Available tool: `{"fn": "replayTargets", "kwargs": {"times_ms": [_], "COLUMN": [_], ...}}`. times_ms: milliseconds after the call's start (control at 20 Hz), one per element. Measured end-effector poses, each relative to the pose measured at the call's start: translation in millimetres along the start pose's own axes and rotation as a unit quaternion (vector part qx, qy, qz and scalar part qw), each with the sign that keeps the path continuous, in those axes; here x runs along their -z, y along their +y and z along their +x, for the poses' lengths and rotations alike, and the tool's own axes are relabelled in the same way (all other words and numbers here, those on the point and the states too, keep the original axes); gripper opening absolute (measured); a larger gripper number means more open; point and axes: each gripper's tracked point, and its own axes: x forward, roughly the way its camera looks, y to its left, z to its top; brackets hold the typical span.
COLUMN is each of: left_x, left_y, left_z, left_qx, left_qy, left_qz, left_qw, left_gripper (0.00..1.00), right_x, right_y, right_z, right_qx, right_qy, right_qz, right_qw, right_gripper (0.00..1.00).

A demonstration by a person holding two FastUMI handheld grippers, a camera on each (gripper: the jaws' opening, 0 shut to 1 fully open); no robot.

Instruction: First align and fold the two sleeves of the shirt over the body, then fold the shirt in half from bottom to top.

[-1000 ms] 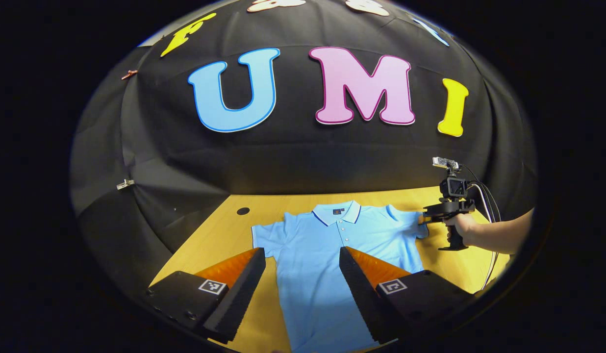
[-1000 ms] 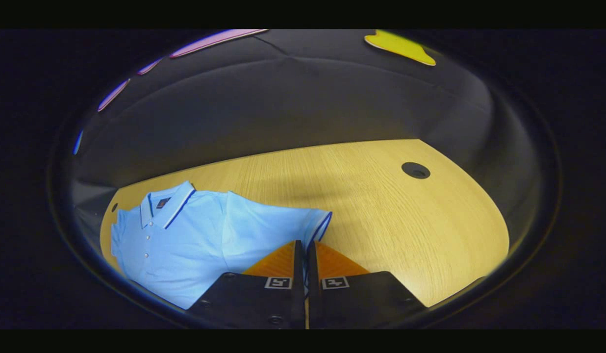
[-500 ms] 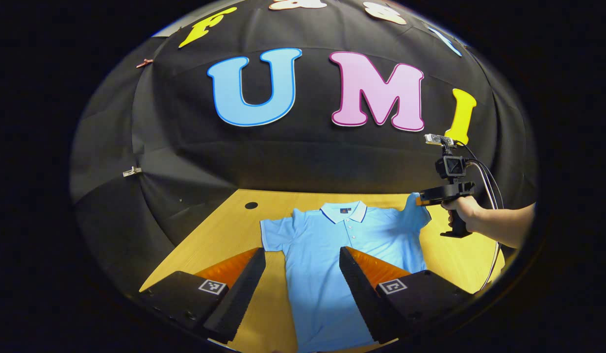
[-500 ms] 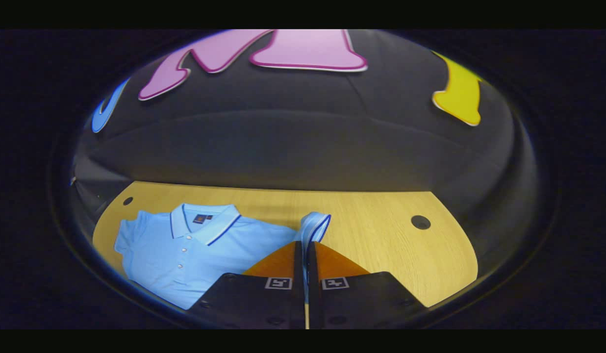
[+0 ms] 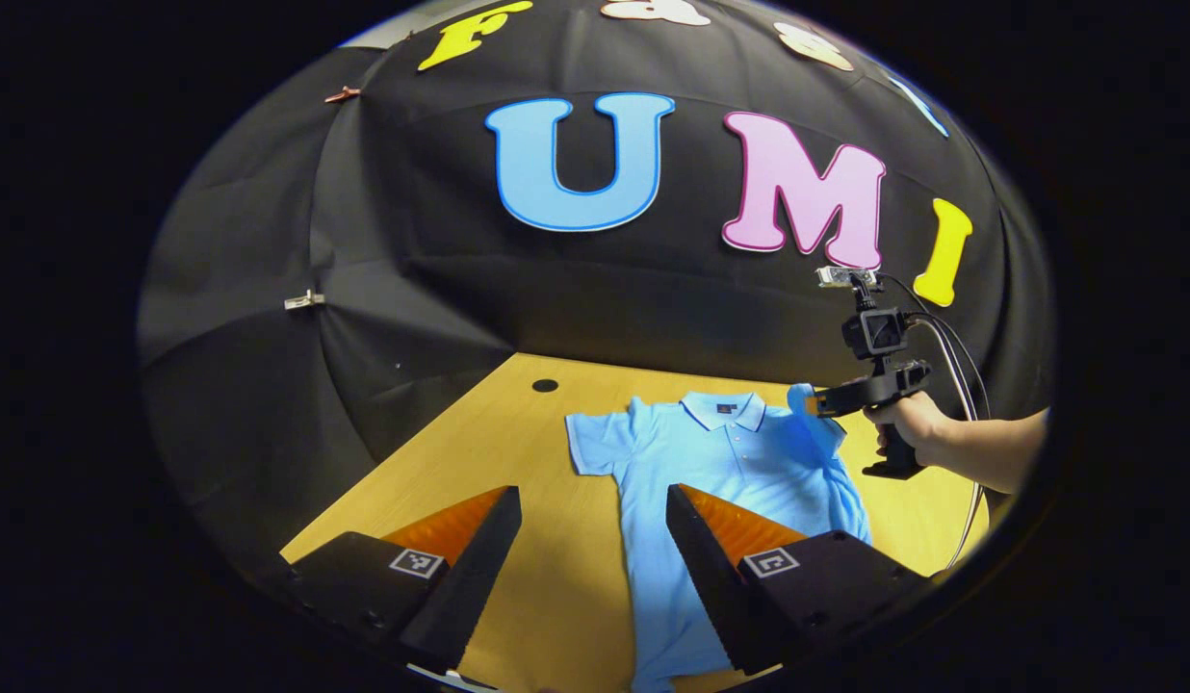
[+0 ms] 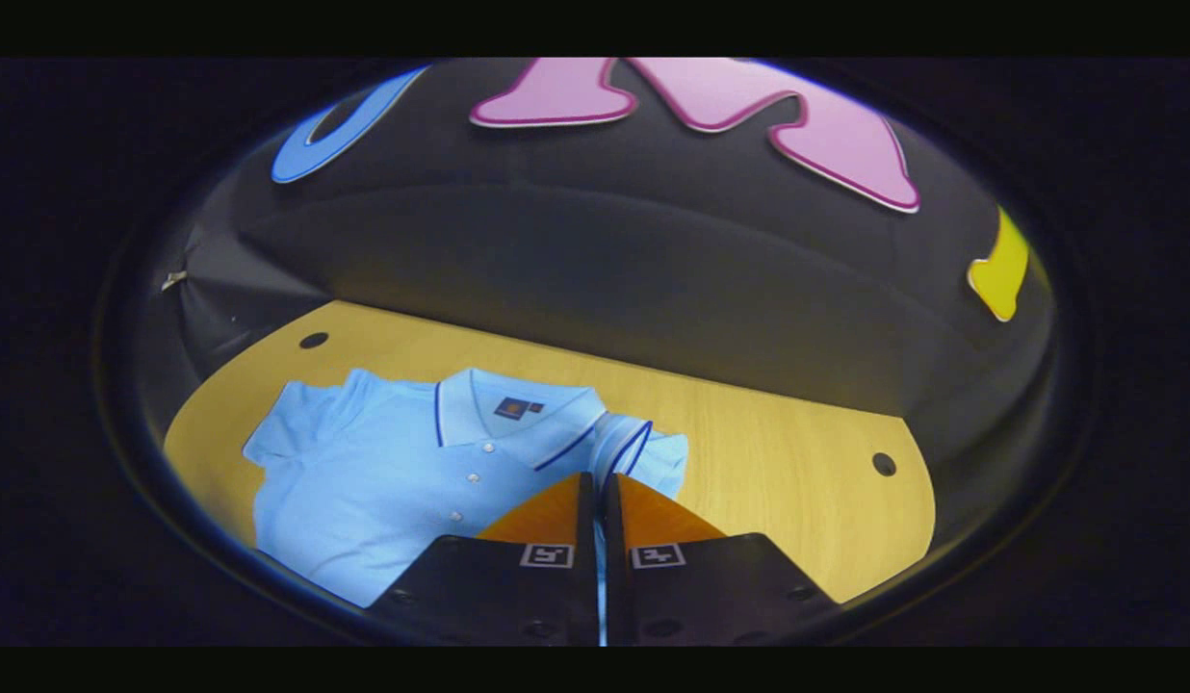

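A light blue polo shirt (image 5: 720, 472) (image 6: 402, 472) lies face up on the wooden table (image 5: 518, 433), collar toward the wall. My right gripper (image 6: 597, 478) is shut on the shirt's right sleeve (image 6: 629, 450), which it holds lifted above the shoulder and drawn over the body. In the left gripper view that gripper (image 5: 814, 404) shows at the right in a person's hand, with the raised sleeve (image 5: 809, 412) in it. My left gripper (image 5: 593, 502) hangs open above the table near the shirt's lower body, holding nothing. The other sleeve (image 5: 595, 443) lies flat.
The table has round cable holes at its back corners (image 5: 545, 385) (image 6: 883, 464). Black cloth walls close in the back and left side. A cable (image 5: 961, 385) trails from the right gripper. Bare wood lies left of the shirt (image 5: 460, 472).
My right gripper has carried the pinched sleeve up and inward over the shirt's body. My left gripper's view has swung left, so the shirt now sits farther right in it; its jaws stayed open.
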Motion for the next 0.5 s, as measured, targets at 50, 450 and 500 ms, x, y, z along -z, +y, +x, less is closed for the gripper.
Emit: {"fn": "replayTargets", "kwargs": {"times_ms": [50,450,500], "left_x": [3.1,8.3,7.8], "left_y": [7.2,27.4,26.0], "left_z": [0.9,26.3,29.6], "left_qx": [-0.005,-0.011,-0.010], "left_qy": [0.001,-0.009,-0.009], "left_qz": [-0.001,0.009,0.004], "left_qw": [1.000,1.000,1.000], "left_gripper": [0.97,0.97,0.97], "right_x": [2.9,41.8,46.5], "right_y": [11.7,87.9,94.0], "right_z": [1.7,4.0,2.6], "right_qx": [-0.007,-0.067,-0.077], "right_qy": [0.003,0.020,0.024], "right_qz": [-0.004,-0.022,-0.020], "right_qw": [1.000,0.997,0.997], "right_gripper": [0.07,0.22,0.31]}}
